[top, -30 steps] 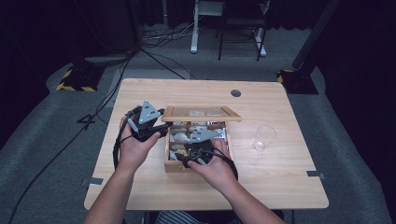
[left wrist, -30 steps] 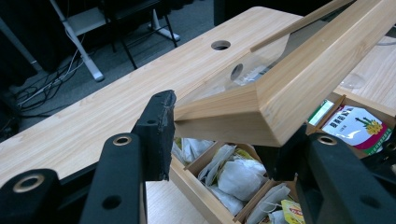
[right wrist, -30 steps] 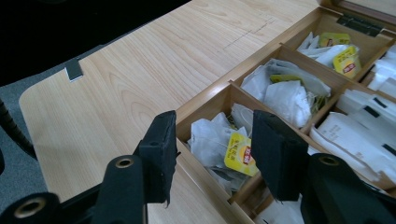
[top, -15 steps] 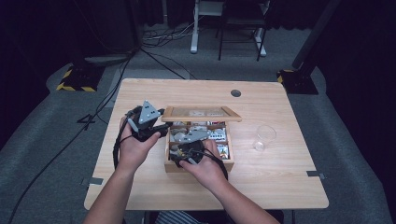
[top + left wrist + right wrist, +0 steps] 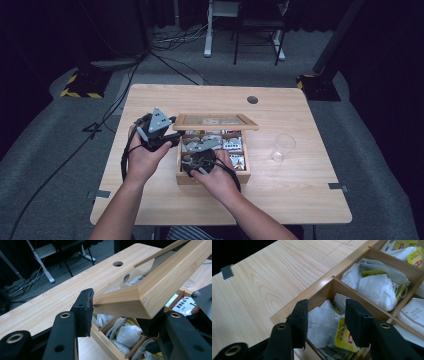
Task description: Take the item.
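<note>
Your left fingers (image 5: 85,312) are clamped on the corner of the lid (image 5: 150,292). You hold the lid up and tilted back so the box (image 5: 212,175) stays open and your other hand can get in. The lid's long side runs across the counter (image 5: 300,200), from left to right in the high view, and it leans up and away from you.

Your right fingers (image 5: 298,320) are spread apart and have just been closing a little. A tea bag (image 5: 322,322) sits between them, but the pads do not press on it yet, so nothing is held. They point down into the near left corner pocket of the box, which is where that tea bag lies. It lies flat on top of other bags, and its yellow tag (image 5: 343,337) hangs toward the right finger.

The box sits in the middle of the counter, with wooden walls that split it into small pockets. More white tea bags (image 5: 374,287) fill the next pocket over. A clear glass (image 5: 283,147) stands on the counter to the right of the box, well apart from it. I think the tea bag may be meant for it.
</note>
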Action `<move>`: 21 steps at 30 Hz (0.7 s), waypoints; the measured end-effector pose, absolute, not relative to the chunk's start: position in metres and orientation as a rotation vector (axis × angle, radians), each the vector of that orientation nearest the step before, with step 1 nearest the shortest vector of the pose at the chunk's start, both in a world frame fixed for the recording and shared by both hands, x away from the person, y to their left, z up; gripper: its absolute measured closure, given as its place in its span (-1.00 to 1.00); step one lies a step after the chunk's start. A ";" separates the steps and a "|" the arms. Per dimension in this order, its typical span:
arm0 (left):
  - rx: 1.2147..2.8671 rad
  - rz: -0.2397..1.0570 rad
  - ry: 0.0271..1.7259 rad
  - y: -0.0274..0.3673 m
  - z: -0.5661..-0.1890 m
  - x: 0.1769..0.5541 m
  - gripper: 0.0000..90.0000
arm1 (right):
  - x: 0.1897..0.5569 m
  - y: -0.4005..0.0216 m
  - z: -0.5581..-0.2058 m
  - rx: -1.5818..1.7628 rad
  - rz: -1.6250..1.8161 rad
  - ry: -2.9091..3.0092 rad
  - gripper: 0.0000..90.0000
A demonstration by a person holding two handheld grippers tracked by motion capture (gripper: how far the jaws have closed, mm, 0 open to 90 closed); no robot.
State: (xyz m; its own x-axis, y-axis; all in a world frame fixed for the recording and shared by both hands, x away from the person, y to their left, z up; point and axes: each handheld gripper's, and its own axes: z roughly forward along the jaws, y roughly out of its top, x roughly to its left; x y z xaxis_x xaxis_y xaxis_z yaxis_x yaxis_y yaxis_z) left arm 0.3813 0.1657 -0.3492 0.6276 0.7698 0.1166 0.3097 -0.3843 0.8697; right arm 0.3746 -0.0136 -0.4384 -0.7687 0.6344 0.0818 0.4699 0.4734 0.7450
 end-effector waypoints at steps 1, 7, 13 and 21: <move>1.963 0.655 0.850 0.166 -0.349 0.381 0.15 | 0.375 -0.014 -0.438 0.957 1.168 2.515 0.25; 1.963 0.653 0.852 0.166 -0.349 0.381 0.15 | 0.374 -0.017 -0.438 0.935 1.107 2.515 0.38; 1.964 0.653 0.852 0.166 -0.349 0.381 0.15 | 0.374 -0.018 -0.437 0.893 1.048 2.531 0.71; 1.964 0.653 0.852 0.165 -0.349 0.381 0.15 | 0.374 -0.025 -0.430 0.856 1.041 2.526 0.96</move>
